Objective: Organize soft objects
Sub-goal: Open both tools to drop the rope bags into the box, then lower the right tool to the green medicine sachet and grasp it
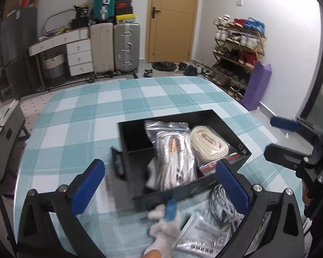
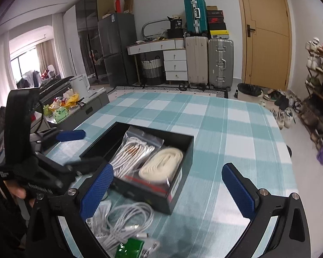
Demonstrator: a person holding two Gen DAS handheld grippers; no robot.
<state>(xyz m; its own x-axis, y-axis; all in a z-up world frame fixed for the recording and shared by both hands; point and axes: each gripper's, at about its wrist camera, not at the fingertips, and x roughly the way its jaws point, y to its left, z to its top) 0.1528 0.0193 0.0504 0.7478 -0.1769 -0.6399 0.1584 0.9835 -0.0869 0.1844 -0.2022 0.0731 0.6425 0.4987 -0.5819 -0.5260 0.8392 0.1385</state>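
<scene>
A black box (image 1: 232,126) (image 2: 183,185) sits on the checked table and holds a clear bag of white cables (image 1: 172,163) (image 2: 131,154) and a bagged cream rope coil (image 1: 208,144) (image 2: 161,165). My left gripper (image 1: 159,187) is open and empty above the box's near edge. My right gripper (image 2: 168,191) is open and empty over the box's near right corner. Near the box lie a loose white cable bundle (image 2: 122,221) (image 1: 226,206), a white soft item with a blue piece (image 1: 165,221) and a silver packet (image 1: 200,234).
The table has a teal and white checked cloth (image 2: 226,129) (image 1: 86,116). A green packet (image 2: 129,249) lies by the loose cables. Suitcases, drawers, a door and a shoe rack (image 1: 236,49) stand beyond the table.
</scene>
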